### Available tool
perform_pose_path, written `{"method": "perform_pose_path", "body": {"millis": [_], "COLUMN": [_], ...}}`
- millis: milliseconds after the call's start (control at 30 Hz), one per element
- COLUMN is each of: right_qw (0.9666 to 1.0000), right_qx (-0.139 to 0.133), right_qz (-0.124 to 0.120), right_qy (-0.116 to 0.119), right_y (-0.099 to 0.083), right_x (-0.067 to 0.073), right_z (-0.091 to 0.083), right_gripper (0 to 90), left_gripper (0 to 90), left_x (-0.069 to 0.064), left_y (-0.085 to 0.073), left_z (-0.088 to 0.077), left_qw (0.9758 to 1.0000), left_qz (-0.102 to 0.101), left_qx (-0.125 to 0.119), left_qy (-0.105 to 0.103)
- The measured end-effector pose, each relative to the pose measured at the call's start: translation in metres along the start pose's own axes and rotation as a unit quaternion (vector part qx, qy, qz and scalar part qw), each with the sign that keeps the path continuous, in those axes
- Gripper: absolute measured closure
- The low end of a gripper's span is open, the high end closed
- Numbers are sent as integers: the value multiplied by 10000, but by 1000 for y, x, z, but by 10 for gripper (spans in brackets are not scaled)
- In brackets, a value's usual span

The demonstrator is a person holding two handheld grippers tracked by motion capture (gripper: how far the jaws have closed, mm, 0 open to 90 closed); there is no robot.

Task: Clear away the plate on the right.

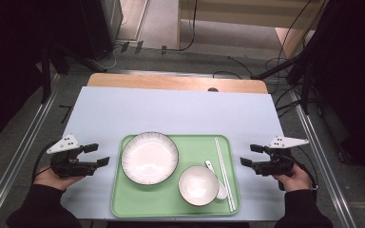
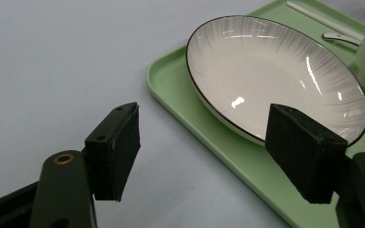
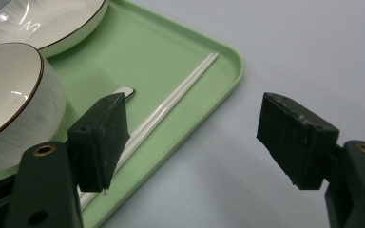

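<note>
**Both grippers open at the tray's two ends; nothing held**

The green tray [image 1: 133, 199] lies at the near middle of the worktop [image 1: 171, 111]. It carries a plate [image 1: 149, 157] at its left, a bowl [image 1: 198, 185] nearer and to the right, a spoon [image 1: 210, 166] just beside the bowl, and white chopsticks [image 1: 223, 171] along its right edge.

The left gripper [image 1: 102, 154] stands just left of the tray and the right gripper [image 1: 248, 155] just right of it. The jaws of both are wide and empty.

Risks, as judged:
- A lift by two thin rims could tilt the tray if one hand rises first; plate and bowl would slide and the chopsticks roll off.
- A shallow bite on the lip could slip.
- A jaw pushed too far in could knock the plate or chopsticks.

Surface: a pale, smooth, bare sheet with a wooden edge at the far side. Room: dim, with cables on the floor, metal rails at both sides and dark stands.
</note>
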State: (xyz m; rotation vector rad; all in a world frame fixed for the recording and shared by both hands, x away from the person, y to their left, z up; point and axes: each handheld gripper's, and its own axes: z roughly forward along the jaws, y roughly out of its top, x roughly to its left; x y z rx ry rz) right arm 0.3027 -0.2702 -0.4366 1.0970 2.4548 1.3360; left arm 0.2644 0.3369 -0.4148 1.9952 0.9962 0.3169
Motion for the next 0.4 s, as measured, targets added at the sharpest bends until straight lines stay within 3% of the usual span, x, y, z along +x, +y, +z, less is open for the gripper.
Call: {"method": "perform_pose_path", "body": {"millis": [400], "right_qw": [10000], "right_qx": [76], "right_qz": [20], "right_qy": [-3], "right_y": [0], "right_x": [-1], "right_z": [3], "right_gripper": [264], "left_gripper": [257], "left_x": [2], "left_y": [-2], "left_z": [2], "left_qw": [9998], "left_qz": [-112], "left_qx": [45], "left_qy": [157]}}
